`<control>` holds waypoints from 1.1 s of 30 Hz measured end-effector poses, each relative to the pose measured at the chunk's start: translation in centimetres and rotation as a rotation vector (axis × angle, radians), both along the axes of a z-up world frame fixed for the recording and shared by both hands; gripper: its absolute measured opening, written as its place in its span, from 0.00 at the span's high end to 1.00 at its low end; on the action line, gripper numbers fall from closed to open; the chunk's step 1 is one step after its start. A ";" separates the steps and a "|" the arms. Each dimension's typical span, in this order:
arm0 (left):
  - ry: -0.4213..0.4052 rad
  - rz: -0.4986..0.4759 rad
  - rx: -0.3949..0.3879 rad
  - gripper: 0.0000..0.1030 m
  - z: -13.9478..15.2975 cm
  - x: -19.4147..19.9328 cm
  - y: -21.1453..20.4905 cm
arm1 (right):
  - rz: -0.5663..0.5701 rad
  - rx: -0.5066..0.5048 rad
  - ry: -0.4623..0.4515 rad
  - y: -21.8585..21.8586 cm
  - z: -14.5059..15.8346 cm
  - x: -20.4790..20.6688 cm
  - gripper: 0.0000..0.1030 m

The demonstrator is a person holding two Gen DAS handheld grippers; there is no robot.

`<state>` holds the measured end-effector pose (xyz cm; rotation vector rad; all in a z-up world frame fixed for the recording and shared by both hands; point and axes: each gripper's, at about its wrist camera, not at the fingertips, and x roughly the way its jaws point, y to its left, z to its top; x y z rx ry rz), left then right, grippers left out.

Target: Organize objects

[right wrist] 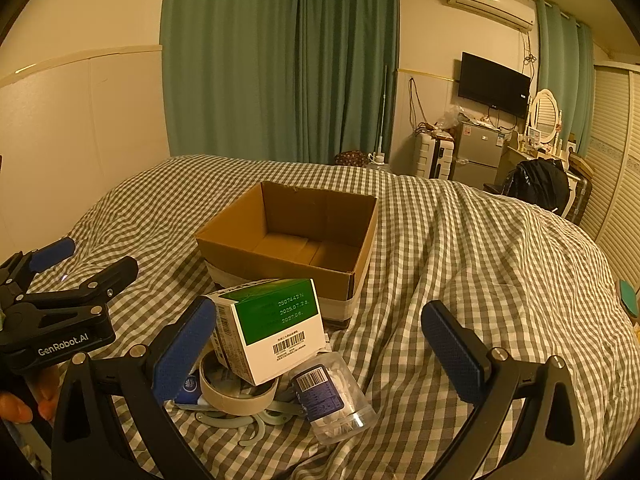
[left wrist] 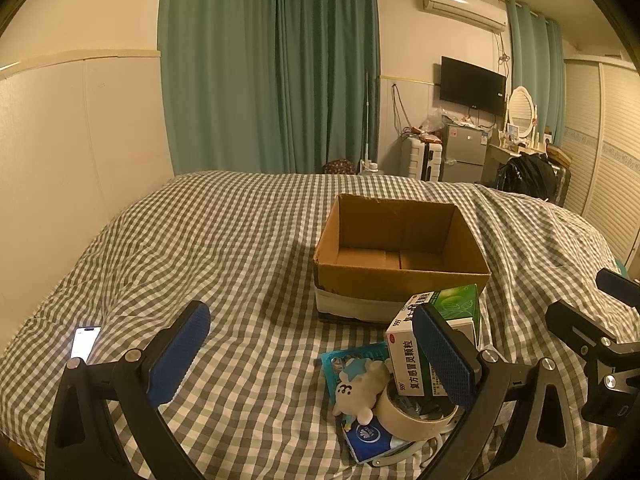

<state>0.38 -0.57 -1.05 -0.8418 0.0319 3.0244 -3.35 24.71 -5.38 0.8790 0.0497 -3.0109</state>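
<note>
Both tongs, left (left wrist: 316, 356) and right (right wrist: 320, 352), gape wide, gripping nothing, above a clutter pile (right wrist: 276, 364) before the empty box (right wrist: 288, 236) on the bed (left wrist: 208, 248).

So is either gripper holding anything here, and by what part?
Nothing is held. The left gripper and right gripper are both open above the pile, their pads pressing on nothing.

Dim, warm yellow indoor light tints both views. Focus is sharp, but fisheye distortion bends the walls and blackens the corners. A lit phone (left wrist: 85, 342) glares white.
</note>
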 end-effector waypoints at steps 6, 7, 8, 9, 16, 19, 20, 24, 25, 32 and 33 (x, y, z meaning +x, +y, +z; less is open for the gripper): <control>0.000 0.006 -0.001 0.00 0.0 0.1 -0.2 | -0.005 -0.002 0.012 0.0 0.1 0.2 0.01; 0.000 0.008 -0.001 0.00 0.0 0.0 -0.3 | -0.008 -0.002 0.017 0.0 0.2 0.3 0.01; 0.000 0.009 0.000 0.00 0.0 0.0 -0.4 | -0.012 -0.001 0.020 0.0 0.2 0.4 0.01; 0.001 0.010 0.000 0.00 0.0 0.0 -0.4 | -0.014 -0.002 0.023 0.0 0.3 0.4 0.01; 0.013 0.010 -0.012 0.00 0.2 0.3 -0.4 | 0.018 -0.001 0.028 -0.4 0.5 0.5 0.01; 0.012 0.010 -0.015 0.00 0.1 0.3 -0.5 | 0.056 0.009 0.009 -1.0 0.4 0.3 0.01; 0.011 0.011 -0.017 0.00 0.0 0.2 -0.6 | 0.061 0.007 0.010 -1.1 0.3 0.3 0.01; -0.037 0.025 -0.028 0.00 -1.5 -0.9 -1.3 | 0.133 -0.006 -0.036 -1.6 -0.2 -0.8 0.01; -0.052 0.030 -0.028 0.00 -1.9 -1.2 -1.5 | 0.154 -0.003 -0.055 -1.7 -0.6 -1.3 0.01; -0.134 0.045 -0.044 0.00 -5.3 -2.7 -2.2 | 0.207 -0.059 -0.224 -1.6 -5.5 -6.6 0.01; -0.143 0.043 -0.040 0.00 -5.7 -3.0 -2.3 | 0.209 -0.065 -0.238 -1.5 -6.0 -7.4 0.01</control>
